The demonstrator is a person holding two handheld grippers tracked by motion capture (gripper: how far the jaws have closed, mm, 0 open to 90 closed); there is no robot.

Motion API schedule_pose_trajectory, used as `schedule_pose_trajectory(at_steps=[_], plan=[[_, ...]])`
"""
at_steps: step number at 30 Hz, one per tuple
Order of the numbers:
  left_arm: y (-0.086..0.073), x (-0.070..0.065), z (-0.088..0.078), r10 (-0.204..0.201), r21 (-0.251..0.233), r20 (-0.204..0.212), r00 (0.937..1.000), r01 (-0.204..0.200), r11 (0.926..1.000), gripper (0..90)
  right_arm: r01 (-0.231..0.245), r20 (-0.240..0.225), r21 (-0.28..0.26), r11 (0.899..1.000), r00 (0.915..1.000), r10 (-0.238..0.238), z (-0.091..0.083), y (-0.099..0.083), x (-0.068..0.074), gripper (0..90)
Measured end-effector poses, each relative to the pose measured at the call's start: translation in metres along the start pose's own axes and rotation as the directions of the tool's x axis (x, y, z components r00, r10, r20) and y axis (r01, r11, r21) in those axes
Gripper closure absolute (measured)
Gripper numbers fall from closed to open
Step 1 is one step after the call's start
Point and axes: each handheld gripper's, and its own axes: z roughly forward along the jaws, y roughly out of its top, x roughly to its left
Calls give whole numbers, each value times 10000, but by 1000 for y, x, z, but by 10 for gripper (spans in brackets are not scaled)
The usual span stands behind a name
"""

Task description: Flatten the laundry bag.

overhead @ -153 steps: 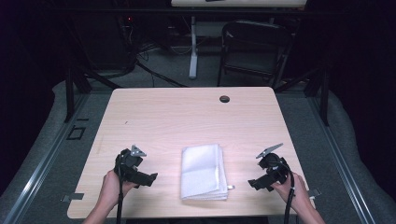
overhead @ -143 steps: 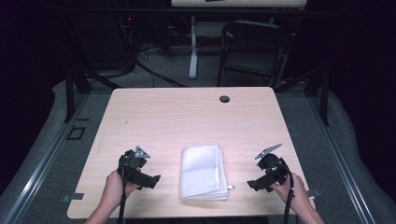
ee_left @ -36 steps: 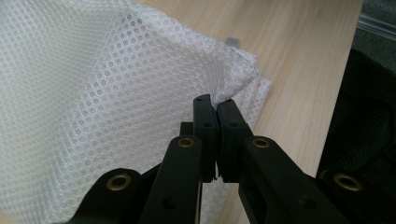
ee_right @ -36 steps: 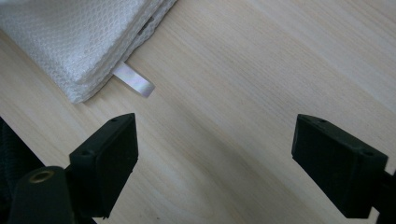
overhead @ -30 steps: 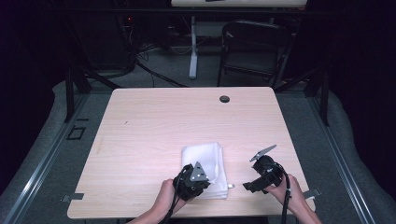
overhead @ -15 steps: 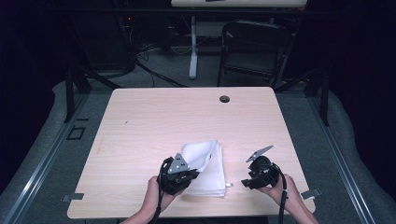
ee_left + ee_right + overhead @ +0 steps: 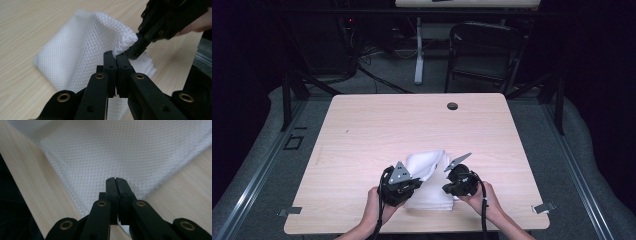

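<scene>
Lying on the near middle of the wooden table (image 7: 362, 130), a folded white mesh cloth (image 7: 428, 172); left gripper (image 7: 115, 57) clamped on its lifted fold; right gripper (image 7: 115, 180), jaws just closed together, pinching the cloth's right side.

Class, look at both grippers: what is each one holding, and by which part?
Both hold the white mesh cloth. The left gripper pinches a lifted fold at its near edge; the right gripper has just closed on a cloth layer beside it.

Black hand-held gripper (image 7: 115, 56): brass rivets, grey triangular plate, trailing black cable.
</scene>
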Motion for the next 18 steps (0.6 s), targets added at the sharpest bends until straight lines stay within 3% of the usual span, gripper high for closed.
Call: schedule_pose_trajectory(at_steps=[2, 3, 10, 18], plan=[[-1, 3, -3, -3, 12, -13, 10000, 3, 10000, 888, -178, -42, 94, 9998, 9998, 178, 12, -1, 1, 900], [-2, 4, -3, -27, -70, -99, 9999, 26, 10000, 887, 1, -14, 358, 9994, 10000, -1, 13, -2, 0, 900], [-6, 15, -17, -116, -183, -626, 9980, 105, 9998, 888, 7, 55, 341, 9994, 10000, -9, 15, -6, 2, 900], [-14, 27, -24, -559, -174, -572, 9968, 550, 9983, 891, 57, 211, 590, 9982, 9998, -70, 12, -10, 3, 900]])
